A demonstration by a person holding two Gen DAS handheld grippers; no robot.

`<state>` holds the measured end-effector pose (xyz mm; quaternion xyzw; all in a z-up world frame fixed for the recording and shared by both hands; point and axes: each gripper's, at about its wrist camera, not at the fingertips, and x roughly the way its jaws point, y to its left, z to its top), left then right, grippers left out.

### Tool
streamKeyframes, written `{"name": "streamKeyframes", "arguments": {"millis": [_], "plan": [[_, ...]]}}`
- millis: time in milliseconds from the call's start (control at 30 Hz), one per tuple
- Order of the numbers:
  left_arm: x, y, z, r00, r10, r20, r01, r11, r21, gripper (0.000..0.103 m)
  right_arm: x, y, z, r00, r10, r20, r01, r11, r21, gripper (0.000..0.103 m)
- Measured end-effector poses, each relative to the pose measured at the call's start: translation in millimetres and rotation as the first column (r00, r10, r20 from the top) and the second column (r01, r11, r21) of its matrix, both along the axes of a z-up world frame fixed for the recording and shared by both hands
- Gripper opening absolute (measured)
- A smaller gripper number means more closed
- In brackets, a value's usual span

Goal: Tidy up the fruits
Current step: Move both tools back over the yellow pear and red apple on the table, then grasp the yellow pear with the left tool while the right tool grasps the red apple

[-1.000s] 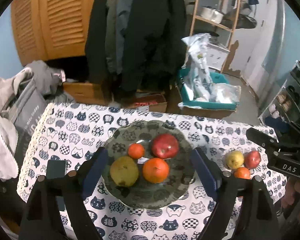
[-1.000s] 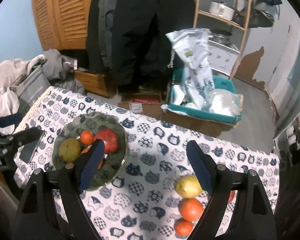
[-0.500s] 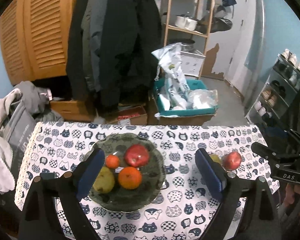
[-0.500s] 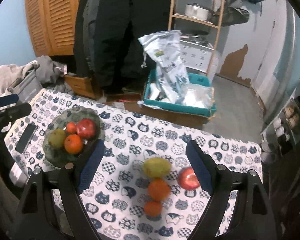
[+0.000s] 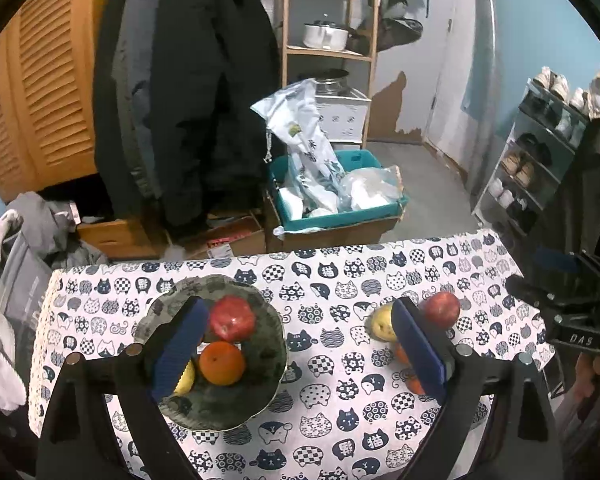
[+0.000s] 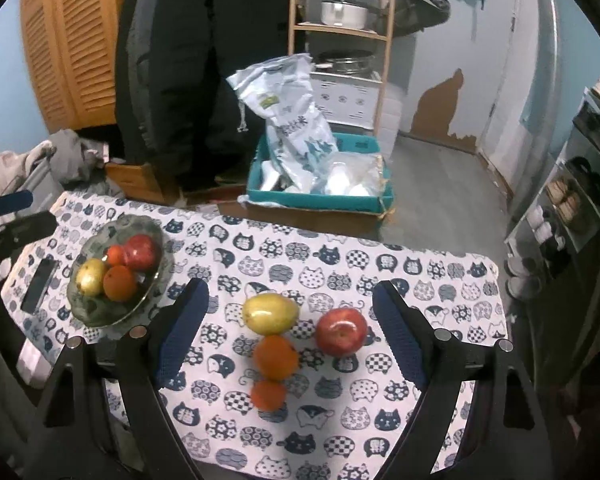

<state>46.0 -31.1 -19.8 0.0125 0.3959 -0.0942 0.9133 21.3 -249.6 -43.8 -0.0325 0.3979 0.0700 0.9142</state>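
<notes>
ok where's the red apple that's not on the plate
In the right wrist view the loose red apple lies on the tablecloth, right of the yellow pear and the orange, between the open jaws.

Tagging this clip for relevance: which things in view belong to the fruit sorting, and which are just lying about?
Part of the job:
- glass plate already holding four fruits
- loose pear, red apple, large orange and small orange on the tablecloth
- left claw and right claw, both open and empty

Just lying about:
- black phone beside the plate
- teal bin on the floor
- hanging coats
- shelf pot
</notes>
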Motion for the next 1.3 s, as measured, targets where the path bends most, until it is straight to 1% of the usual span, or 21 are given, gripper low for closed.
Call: {"name": "streamKeyframes", "arguments": {"millis": [167,300,533,733,900,1100,1300], "plan": [[5,-13,-5,1.000,-0.021,-0.015,0.021,1.000,0.008,0.094,4,-16,-4,0.999,-0.033,-0.009,0.033,0.999,0.008,0.085],[12,-26,-14,0.999,-0.038,-0.032,0.038,0.999,0.024,0.094,11,-29,-17,0.997,-0.060,-0.039,0.060,0.998,0.007,0.085],[29,-47,-40,0.994,-0.061,-0.087,0.066,0.997,0.045,0.094,24,-45,-49,0.988,-0.094,-0.124,0.097,0.995,0.015,0.085],[46,-65,-66,0.986,-0.080,-0.144,0.090,0.994,0.062,0.094,34,-52,-68,0.979,-0.113,-0.168,0.116,0.993,0.004,0.085],[59,-80,-91,0.975,-0.097,-0.201,0.113,0.991,0.068,0.094,48,-57,-95,0.964,-0.127,-0.234,0.129,0.992,-0.008,0.085],[73,-94,-121,0.961,-0.109,-0.255,0.133,0.988,0.081,0.094,65,-58,-139,0.937,-0.135,-0.322,0.136,0.991,-0.022,0.085],[85,-105,-149,0.952,-0.109,-0.286,0.143,0.984,0.101,0.094,81,-62,-169,0.917,-0.138,-0.375,0.157,0.987,0.018,0.085]]}}
